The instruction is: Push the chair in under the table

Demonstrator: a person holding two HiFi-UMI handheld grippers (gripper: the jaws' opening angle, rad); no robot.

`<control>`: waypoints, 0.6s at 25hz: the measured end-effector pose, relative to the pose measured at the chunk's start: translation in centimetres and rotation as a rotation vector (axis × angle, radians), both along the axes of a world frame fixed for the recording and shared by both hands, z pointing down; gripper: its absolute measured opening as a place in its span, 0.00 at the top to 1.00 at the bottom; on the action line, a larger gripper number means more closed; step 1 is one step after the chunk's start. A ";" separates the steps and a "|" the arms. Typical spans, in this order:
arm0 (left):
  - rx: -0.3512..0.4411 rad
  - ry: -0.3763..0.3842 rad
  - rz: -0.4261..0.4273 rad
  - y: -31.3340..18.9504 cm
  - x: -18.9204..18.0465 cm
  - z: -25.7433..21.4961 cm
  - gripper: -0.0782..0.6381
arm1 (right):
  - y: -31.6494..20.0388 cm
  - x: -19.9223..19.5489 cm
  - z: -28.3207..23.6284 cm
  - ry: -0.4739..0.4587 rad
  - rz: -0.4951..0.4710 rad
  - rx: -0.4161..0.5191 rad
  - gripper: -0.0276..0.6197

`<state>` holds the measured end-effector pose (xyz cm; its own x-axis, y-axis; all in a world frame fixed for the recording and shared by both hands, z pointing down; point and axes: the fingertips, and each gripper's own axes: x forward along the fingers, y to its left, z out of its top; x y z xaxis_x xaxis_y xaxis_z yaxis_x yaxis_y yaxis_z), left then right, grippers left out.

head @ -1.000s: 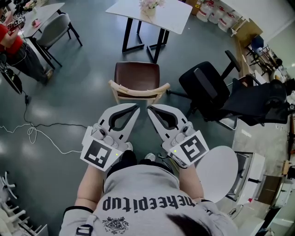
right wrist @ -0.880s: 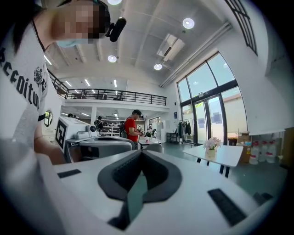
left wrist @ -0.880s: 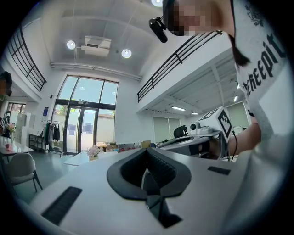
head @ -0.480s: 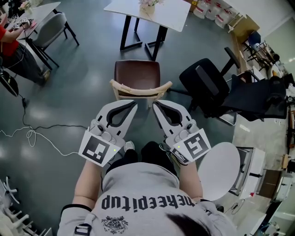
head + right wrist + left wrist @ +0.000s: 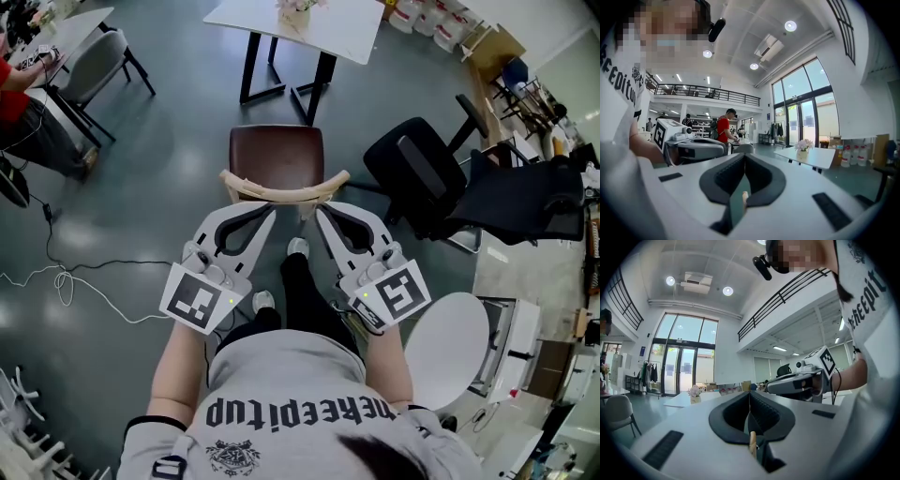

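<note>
Head view: my left gripper (image 5: 271, 210) is closed and empty, just beside the backrest (image 5: 281, 193). The chair (image 5: 277, 155) stands pulled out, short of the table (image 5: 356, 33). My right gripper (image 5: 320, 212) is closed too, also empty. The chair looks light and rigid, so I'd push the backrest rail at both ends.

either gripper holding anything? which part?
Nothing held. The left hand-held gripper and right hand-held gripper are shut and empty, tips by the chair's back rail.
</note>
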<state>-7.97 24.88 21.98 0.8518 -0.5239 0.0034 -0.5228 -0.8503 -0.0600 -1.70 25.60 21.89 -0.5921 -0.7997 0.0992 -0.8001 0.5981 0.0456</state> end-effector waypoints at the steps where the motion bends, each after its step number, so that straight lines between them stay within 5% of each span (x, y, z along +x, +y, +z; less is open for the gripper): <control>1: -0.002 0.000 -0.003 -0.5 0.2 0.0 0.87 | -0.5 0.2 0.0 -0.005 -0.003 0.000 0.94; 15: -0.032 -0.026 -0.053 -8.5 2.9 1.9 0.87 | -9.2 2.5 1.4 0.003 -0.072 -0.031 0.94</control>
<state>-5.10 16.40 23.84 0.8221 -0.5677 0.0429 -0.5659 -0.8231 -0.0471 0.76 16.37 23.30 -0.6473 -0.7519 0.1251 -0.7552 0.6549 0.0288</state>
